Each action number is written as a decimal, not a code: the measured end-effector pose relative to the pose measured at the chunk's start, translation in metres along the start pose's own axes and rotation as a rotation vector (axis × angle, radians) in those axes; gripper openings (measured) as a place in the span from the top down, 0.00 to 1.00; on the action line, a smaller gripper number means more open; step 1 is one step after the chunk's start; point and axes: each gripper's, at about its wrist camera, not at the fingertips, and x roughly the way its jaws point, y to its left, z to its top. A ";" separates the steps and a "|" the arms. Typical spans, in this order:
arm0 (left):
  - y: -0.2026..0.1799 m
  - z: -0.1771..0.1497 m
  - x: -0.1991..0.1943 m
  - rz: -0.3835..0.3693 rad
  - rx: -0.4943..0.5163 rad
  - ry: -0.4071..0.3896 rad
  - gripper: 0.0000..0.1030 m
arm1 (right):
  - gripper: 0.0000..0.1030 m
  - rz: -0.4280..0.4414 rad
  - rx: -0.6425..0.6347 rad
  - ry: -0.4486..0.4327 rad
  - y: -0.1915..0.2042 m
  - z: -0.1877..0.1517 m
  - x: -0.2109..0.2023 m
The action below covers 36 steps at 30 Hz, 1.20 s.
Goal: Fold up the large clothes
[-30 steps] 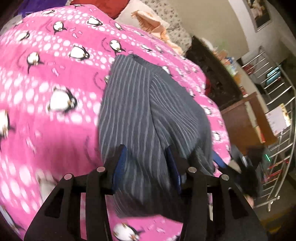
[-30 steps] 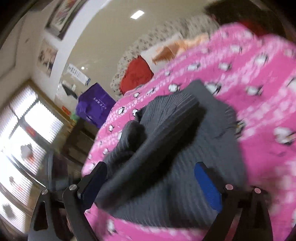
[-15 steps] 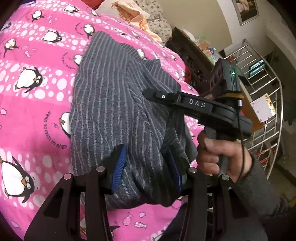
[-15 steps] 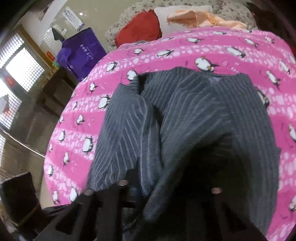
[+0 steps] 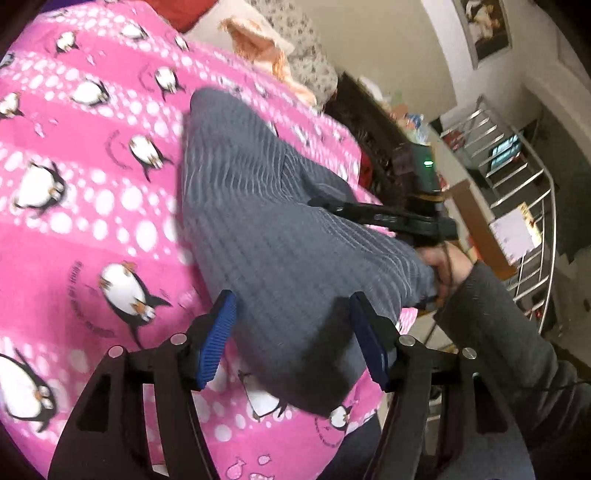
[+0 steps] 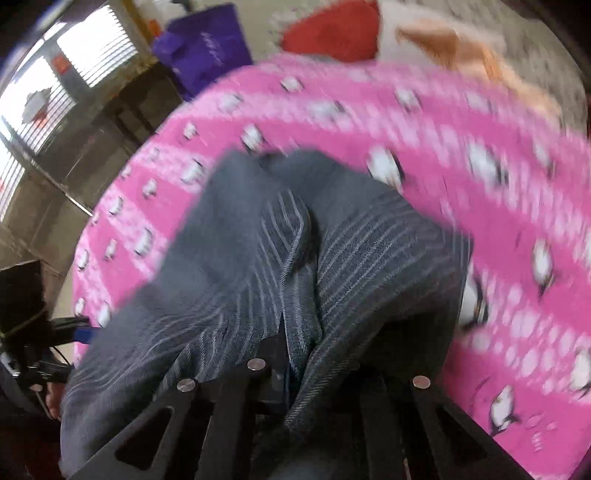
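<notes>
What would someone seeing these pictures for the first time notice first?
The bright pink penguin blanket fills both views. On it lies a dark grey striped garment, bunched in the middle. The right gripper has its jaws shut on a fold of it at the near edge, while the left gripper straddles another part, its jaws opening with cloth between them.

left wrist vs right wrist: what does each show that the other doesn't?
Left wrist only: the left tool, its blue pads apart and opening with the grey striped garment between them but not pressed; the hand on the right tool's handle; a metal rack.

Right wrist only: the right tool shut on a pinched ridge of the garment; a purple bag; a red cushion; a window.

Both: the garment on the pink penguin blanket.
</notes>
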 end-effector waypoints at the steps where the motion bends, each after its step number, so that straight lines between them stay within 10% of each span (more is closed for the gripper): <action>1: -0.004 -0.002 0.010 0.022 0.020 0.042 0.39 | 0.83 0.012 0.039 -0.003 -0.011 -0.009 0.007; 6: -0.004 -0.009 0.026 0.104 0.030 0.107 0.33 | 0.65 0.122 0.246 -0.112 -0.041 -0.046 -0.004; 10: -0.006 -0.017 0.030 0.129 0.045 0.126 0.33 | 0.63 -0.022 0.215 -0.205 -0.013 -0.064 -0.062; 14: -0.010 -0.022 0.034 0.150 0.055 0.126 0.33 | 0.31 0.047 0.217 -0.270 0.036 -0.105 -0.104; 25: -0.008 -0.028 0.043 0.156 0.063 0.146 0.33 | 0.29 0.319 0.618 -0.393 0.055 -0.187 -0.037; 27: -0.009 -0.028 0.043 0.161 0.063 0.148 0.33 | 0.29 0.321 0.650 -0.423 0.051 -0.180 -0.028; 30: -0.016 -0.026 0.043 0.174 0.078 0.135 0.33 | 0.77 0.278 0.652 -0.442 0.048 -0.166 -0.026; 36: -0.050 -0.024 0.012 0.267 0.222 -0.068 0.33 | 0.84 0.136 0.496 -0.468 0.048 -0.153 -0.064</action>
